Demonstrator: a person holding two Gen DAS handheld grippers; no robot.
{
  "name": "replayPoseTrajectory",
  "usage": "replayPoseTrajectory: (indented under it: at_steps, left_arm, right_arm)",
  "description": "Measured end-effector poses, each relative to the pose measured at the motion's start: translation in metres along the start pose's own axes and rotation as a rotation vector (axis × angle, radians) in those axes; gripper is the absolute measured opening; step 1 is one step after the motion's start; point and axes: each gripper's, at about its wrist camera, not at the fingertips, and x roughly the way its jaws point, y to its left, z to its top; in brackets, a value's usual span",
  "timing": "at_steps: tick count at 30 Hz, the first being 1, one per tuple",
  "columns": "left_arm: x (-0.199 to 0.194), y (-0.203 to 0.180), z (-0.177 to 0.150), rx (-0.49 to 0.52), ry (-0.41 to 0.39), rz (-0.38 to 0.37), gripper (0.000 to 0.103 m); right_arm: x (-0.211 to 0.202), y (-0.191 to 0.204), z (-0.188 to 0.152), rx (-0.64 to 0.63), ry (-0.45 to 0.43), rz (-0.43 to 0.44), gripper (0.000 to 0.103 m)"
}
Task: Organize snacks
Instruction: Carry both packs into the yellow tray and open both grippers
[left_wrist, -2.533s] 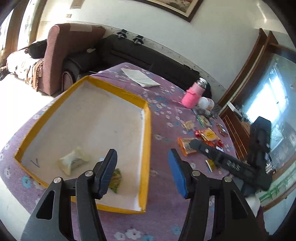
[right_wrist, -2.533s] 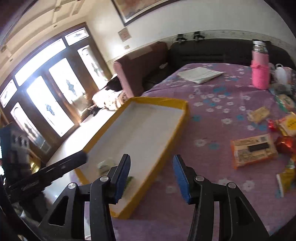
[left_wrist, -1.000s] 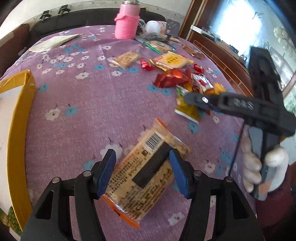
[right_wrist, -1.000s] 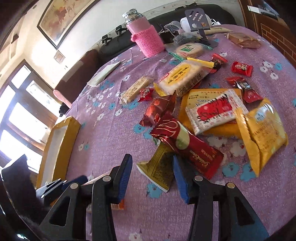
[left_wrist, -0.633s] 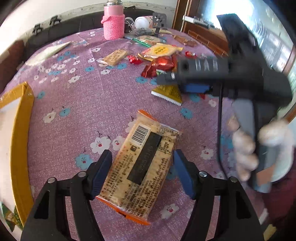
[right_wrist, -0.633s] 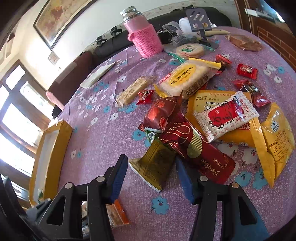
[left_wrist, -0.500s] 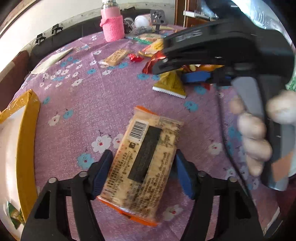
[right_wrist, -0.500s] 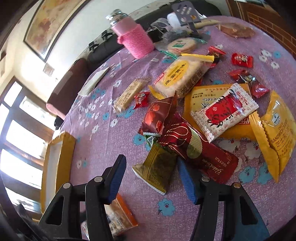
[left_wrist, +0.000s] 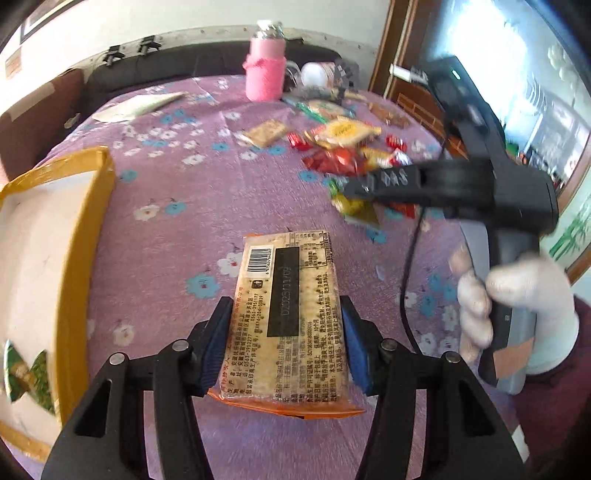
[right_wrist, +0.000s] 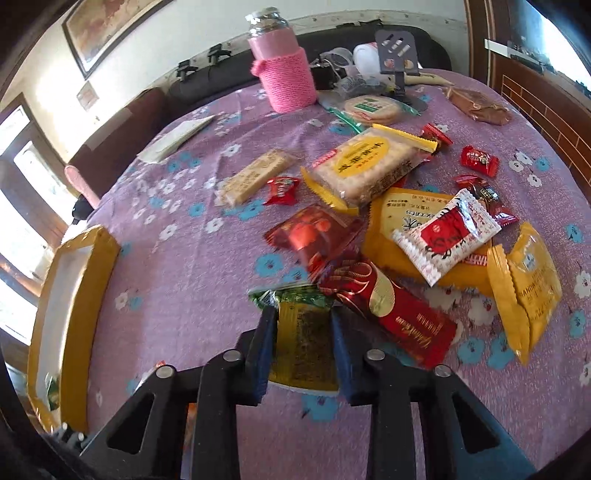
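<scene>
My left gripper (left_wrist: 286, 332) is shut on an orange-edged cracker packet (left_wrist: 288, 317) with a barcode, holding it over the purple flowered tablecloth. My right gripper (right_wrist: 303, 343) is shut on a small yellow and dark snack packet (right_wrist: 304, 347) at the near edge of the snack pile. The yellow-rimmed white tray (left_wrist: 92, 206) lies left in the left wrist view, with a green snack (left_wrist: 26, 373) inside; it also shows in the right wrist view (right_wrist: 92, 280). The right gripper's body (left_wrist: 461, 184) shows at the right of the left wrist view.
Several loose snacks lie on the cloth: a red wrapper (right_wrist: 388, 314), a yellow biscuit pack (right_wrist: 365, 170), a yellow sandwich pack (right_wrist: 528, 288). A pink-sleeved bottle (right_wrist: 284, 70) and a phone stand (right_wrist: 399, 55) stand at the back. A folded paper (right_wrist: 177, 140) lies far left.
Both grippers moved from the tray to the snacks. The left jaws closed on the cracker packet and lifted it. The right jaws closed on the yellow and dark packet.
</scene>
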Motion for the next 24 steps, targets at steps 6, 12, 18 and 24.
replayPoseTrajectory:
  at_steps: [6, 12, 18, 24]
  left_arm:
    - [-0.018, 0.018, -0.007, -0.047, -0.046, 0.005, 0.054]
    - [-0.035, 0.032, -0.019, -0.084, -0.068, 0.009, 0.054]
    - [-0.067, 0.062, -0.023, -0.153, -0.129, 0.045, 0.054]
    - [-0.102, 0.119, -0.019, -0.234, -0.191, 0.160, 0.054]
  right_arm:
    - [-0.016, 0.017, -0.016, -0.050, -0.008, 0.024, 0.016]
    - [-0.032, 0.019, -0.030, -0.056, -0.039, 0.065, 0.016]
    - [-0.065, 0.040, -0.029, -0.084, -0.090, 0.152, 0.016]
    - [-0.080, 0.092, -0.020, -0.149, -0.079, 0.300, 0.016]
